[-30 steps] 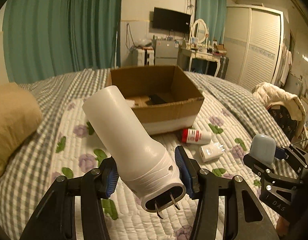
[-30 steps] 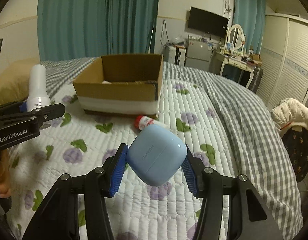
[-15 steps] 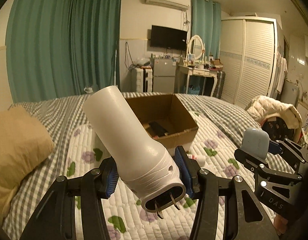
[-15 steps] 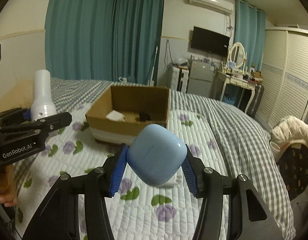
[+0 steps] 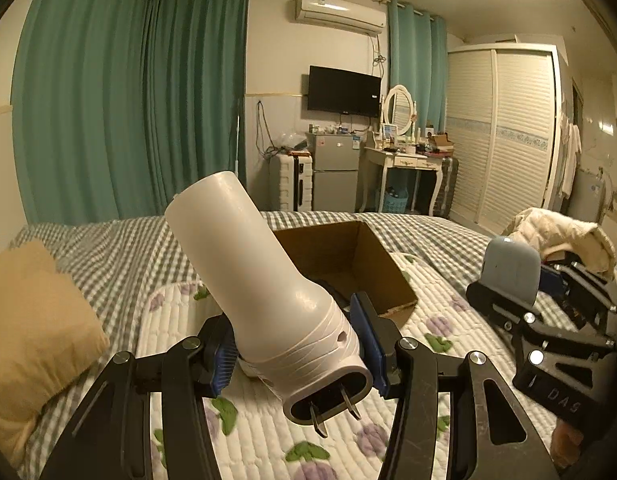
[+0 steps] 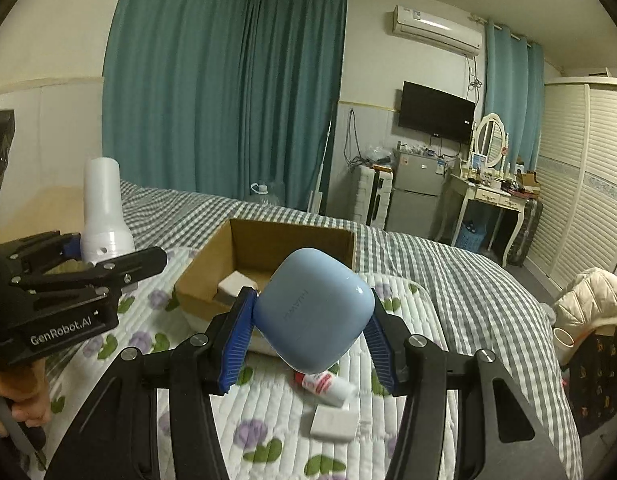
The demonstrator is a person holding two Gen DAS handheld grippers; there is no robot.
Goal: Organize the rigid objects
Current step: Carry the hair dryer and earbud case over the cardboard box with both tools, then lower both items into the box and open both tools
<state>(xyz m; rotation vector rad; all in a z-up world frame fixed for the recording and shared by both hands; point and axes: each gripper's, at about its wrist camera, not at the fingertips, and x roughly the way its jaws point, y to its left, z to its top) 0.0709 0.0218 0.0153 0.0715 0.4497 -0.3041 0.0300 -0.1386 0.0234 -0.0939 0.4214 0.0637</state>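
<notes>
Between the left gripper's (image 5: pixel 298 354) pads sits a white plug-in lamp (image 5: pixel 260 280), pinched at its base, the box (image 5: pixel 388 276) beyond it. From the right wrist, the right gripper (image 6: pixel 310 340) clamps a blue case (image 6: pixel 314 310) before the box, which already holds a white block (image 6: pixel 236 286); a tube (image 6: pixel 326 386) and charger (image 6: pixel 334 422) remain on the quilt. Nothing seems to block the way.

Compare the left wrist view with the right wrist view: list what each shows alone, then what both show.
Left wrist only: the two metal prongs on the white plug-in device, and the tan pillow.
Right wrist only: the red-and-white tube, the flat white block beside it on the quilt, and a white item inside the cardboard box.
Both: the box, the device, the blue earbud case.
</notes>
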